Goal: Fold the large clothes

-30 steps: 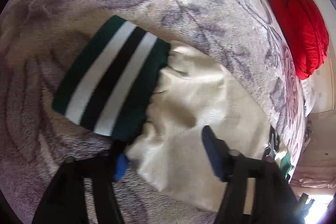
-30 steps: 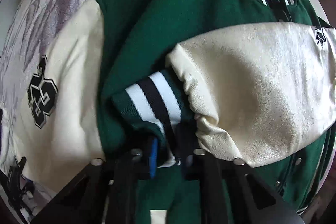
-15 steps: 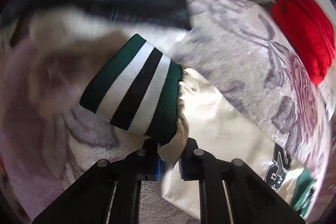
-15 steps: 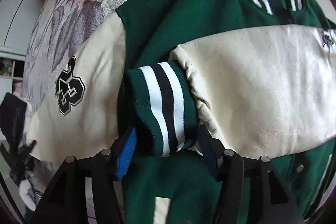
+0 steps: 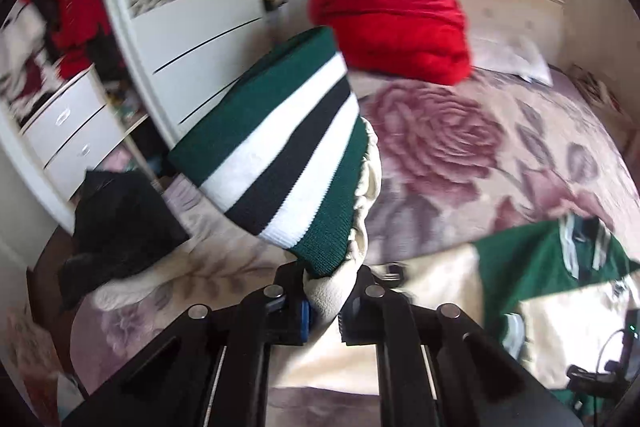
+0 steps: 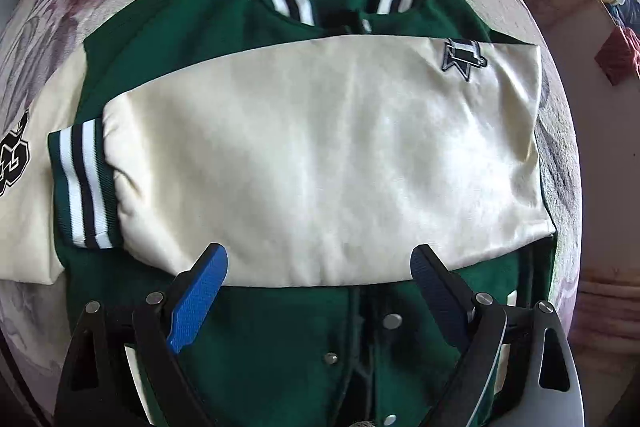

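Observation:
A green varsity jacket [image 6: 192, 15] with cream sleeves lies face up on the bed, collar at the far side. One cream sleeve [image 6: 320, 163] is folded flat across its chest, its striped cuff [image 6: 84, 183] at the left. My right gripper [image 6: 318, 279] hovers above that sleeve's near edge, its jaws opening wide with nothing between them. In the left wrist view my left gripper [image 5: 323, 309] is shut on the other cream sleeve just behind its green, white and black cuff [image 5: 288, 151], held up above the bed. The jacket body [image 5: 532, 263] lies low at the right.
The bed carries a rose-patterned blanket [image 5: 440, 139]. A red bundle [image 5: 396, 23] and a pillow [image 5: 508, 59] lie at the headboard. A black garment [image 5: 116, 223] sits at the bed's left edge. White drawers [image 5: 76, 135] and a wardrobe [image 5: 188, 15] stand beyond it.
My left gripper closed on the sleeve by its cuff and lifted it high off the blanket. My right gripper let go of the other cuff, opened wide and drew right along the folded sleeve.

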Motion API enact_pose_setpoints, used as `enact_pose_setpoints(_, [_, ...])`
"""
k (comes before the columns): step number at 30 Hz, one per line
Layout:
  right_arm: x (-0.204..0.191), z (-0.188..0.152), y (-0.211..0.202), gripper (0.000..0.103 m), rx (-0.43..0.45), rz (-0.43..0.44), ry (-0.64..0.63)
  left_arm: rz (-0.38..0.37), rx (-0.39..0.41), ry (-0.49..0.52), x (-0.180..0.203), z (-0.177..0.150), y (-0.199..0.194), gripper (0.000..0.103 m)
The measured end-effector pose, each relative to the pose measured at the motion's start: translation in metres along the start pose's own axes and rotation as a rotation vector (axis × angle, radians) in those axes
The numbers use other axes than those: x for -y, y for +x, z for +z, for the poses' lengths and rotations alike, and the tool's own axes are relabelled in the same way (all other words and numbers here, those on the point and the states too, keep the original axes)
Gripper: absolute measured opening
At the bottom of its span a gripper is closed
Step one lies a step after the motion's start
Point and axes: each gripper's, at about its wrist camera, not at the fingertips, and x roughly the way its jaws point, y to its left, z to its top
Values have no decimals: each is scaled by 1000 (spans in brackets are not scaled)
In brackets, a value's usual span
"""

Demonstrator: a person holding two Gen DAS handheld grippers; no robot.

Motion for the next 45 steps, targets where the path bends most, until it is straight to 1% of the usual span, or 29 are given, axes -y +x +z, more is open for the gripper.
enact_pose_setpoints(2, [23,1,1,94,5,7,12,-48,-2,53,39,0,-12,6])
enact_pose_setpoints(4, [51,0,2,94,0,34,40,-106,-19,95,80,-3,-19,6])
enact_pose_setpoints(6, [84,-2,5,94,-11,75,96,-157,-32,128,115,-3,-26,6])
enact_pose_setpoints(7, [103,-5,6,94,-17,95,126,-197,-42,149,141,-5,-30,6])
enact_pose_setpoints(8, [121,-10,7,94,-22,109,157,-224,-50,164,158,-7,-36,6])
enact_pose_setpoints(10, [164,-20,14,94,-37,118,214,-290,-75,201,198,-12,-47,6])
enact_pose_setpoints(11, [189,-27,18,94,-49,123,247,-331,-97,221,221,-18,-55,6])
enact_pose_setpoints(13, [232,-41,26,94,-70,121,300,-390,-135,250,263,-32,-58,6])
enact_pose_setpoints(14, [255,-48,31,94,-80,112,328,-421,-161,281,289,-43,-57,6])
enact_pose_setpoints(17, [312,-73,44,94,-106,89,395,-462,-216,345,335,-68,-56,7])
enact_pose_setpoints(18, [329,-81,47,94,-113,83,415,-462,-239,364,352,-77,-55,7])
enact_pose_setpoints(20, [356,-96,55,94,-137,69,441,-457,-303,383,376,-93,-39,7])
enact_pose_setpoints(22, [379,-110,63,94,-161,87,469,-437,-378,393,396,-110,-18,11])
enact_pose_setpoints(24, [396,-120,67,94,-175,114,491,-414,-426,391,406,-122,-1,13])
enact_pose_setpoints(25, [404,-123,68,94,-176,139,502,-411,-450,391,406,-124,7,21])
enact_pose_setpoints(26, [410,-124,68,94,-174,162,514,-424,-464,391,412,-128,7,29])
enact_pose_setpoints(28, [423,-125,67,94,-169,228,555,-482,-498,382,411,-125,10,83])
enact_pose_setpoints(29, [429,-124,65,94,-159,269,581,-512,-509,380,406,-124,10,88])
enact_pose_setpoints(32, [442,-107,55,94,-108,399,647,-581,-524,382,387,-116,-3,88])
enact_pose_setpoints(33, [443,-94,51,94,-90,451,660,-592,-519,377,374,-109,-7,88])
enact_pose_setpoints(34, [441,-83,47,94,-76,497,664,-597,-511,371,363,-105,-14,88])
enact_pose_setpoints(35, [438,-69,46,94,-63,546,660,-576,-497,366,344,-96,-16,88])
enact_pose_setpoints(37, [410,-43,38,94,-49,626,630,-503,-462,355,316,-82,-11,88])
enact_pose_setpoints(39, [381,-11,41,94,-47,674,571,-401,-434,341,274,-66,12,88])
enact_pose_setpoints(40, [367,3,46,94,-58,688,541,-319,-428,340,251,-60,27,88])
enact_pose_setpoints(42, [336,32,65,94,-101,689,479,-207,-445,333,219,-62,57,88])
enact_pose_setpoints(43, [319,44,77,94,-140,690,437,-152,-462,320,200,-62,75,88])
enact_pose_setpoints(44, [306,51,89,94,-169,683,403,-125,-477,310,190,-68,86,88])
enact_pose_setpoints(45, [288,59,103,91,-209,671,355,-97,-497,296,179,-73,100,88])
